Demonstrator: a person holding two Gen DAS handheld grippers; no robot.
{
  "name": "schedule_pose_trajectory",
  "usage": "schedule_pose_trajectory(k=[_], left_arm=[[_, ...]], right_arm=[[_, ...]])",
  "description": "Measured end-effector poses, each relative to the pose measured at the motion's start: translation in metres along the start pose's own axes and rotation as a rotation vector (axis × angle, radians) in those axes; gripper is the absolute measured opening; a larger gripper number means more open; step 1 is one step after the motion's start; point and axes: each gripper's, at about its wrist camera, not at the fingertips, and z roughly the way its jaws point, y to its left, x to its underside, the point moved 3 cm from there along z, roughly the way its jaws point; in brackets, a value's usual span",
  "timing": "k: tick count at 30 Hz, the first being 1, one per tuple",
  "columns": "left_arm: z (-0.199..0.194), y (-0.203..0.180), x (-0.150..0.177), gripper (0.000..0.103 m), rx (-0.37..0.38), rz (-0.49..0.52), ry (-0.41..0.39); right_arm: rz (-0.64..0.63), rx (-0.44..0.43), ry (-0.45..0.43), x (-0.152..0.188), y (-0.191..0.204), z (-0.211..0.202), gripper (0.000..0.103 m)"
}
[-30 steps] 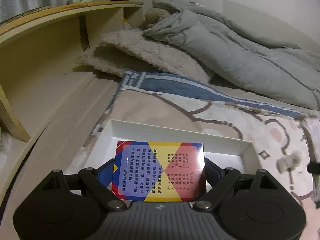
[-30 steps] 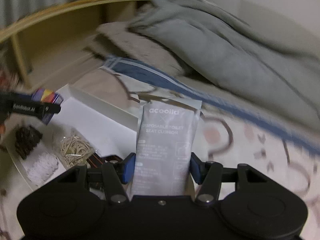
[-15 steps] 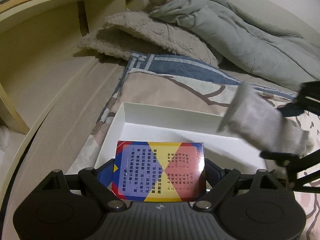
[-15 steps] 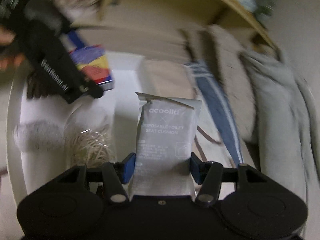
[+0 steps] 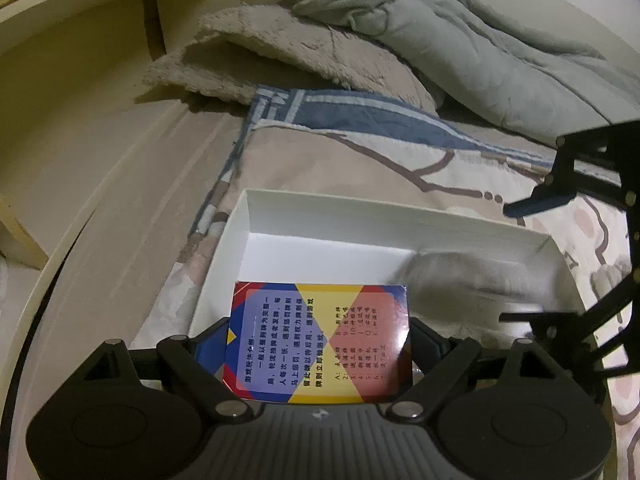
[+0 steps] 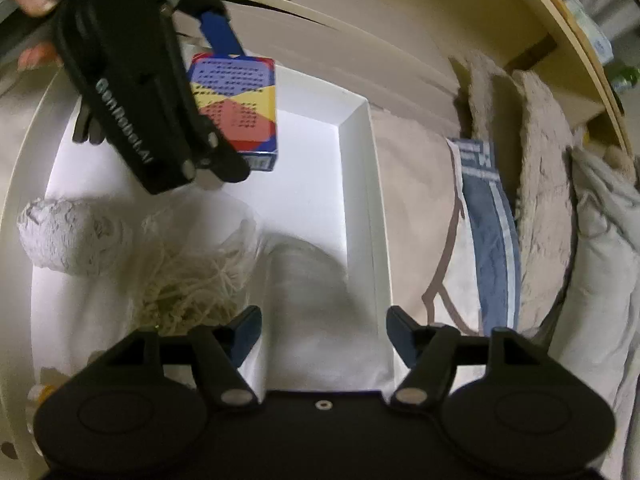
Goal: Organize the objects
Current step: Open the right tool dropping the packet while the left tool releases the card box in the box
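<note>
Listing what we saw on the bed (image 5: pixel 360 168), item by item.

White box (image 5: pixel 384 220): open-topped, lying on the patterned bedspread, its long far wall towards the pillows.

Left hand-held gripper (image 5: pixel 320 344): we found it clamped on a card box (image 5: pixel 320 344), a red, yellow and blue pack printed with Chinese text, a pad on either side of it. We saw the pack held above the near left corner of the white box, not touching its floor as far as we could tell. From the right wrist view the same card box (image 6: pixel 236 108) hung over the far end of the white box (image 6: pixel 360 184), with the left hand-held gripper (image 6: pixel 224 136) around it and fingertips of a person's hand (image 6: pixel 36 8) behind.

Right hand-held gripper (image 6: pixel 322 332): its jaws were opening, the blue pads standing clear of the grey packet (image 6: pixel 316 292). That packet showed only as a blur, lying in the white box against its right wall, between the spread fingers. In the left wrist view we noted the right hand-held gripper (image 5: pixel 520 264) over the right end of the box and the packet (image 5: pixel 472 280) smeared beneath it.

Also in the white box: a clear bag of rubber bands (image 6: pixel 188 284) beside the packet, and a white fluffy bundle (image 6: pixel 68 236) further left.

Grey duvet (image 5: pixel 480 48) and fleece pillow (image 5: pixel 288 60): at the head of the bed.
</note>
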Motion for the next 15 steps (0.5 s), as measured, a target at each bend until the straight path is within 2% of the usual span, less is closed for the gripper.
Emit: schedule_pose_trajectory(k=[7, 15], left_arm=[[0.002, -0.003, 0.0, 0.09, -0.024, 0.013, 0.008], [0.005, 0.002, 0.005, 0.092, -0.08, 0.006, 0.06]], right_arm=[[0.21, -0.029, -0.016, 0.009, -0.018, -0.006, 0.07], [0.483, -0.075, -0.045, 0.021, -0.033, -0.023, 0.07]])
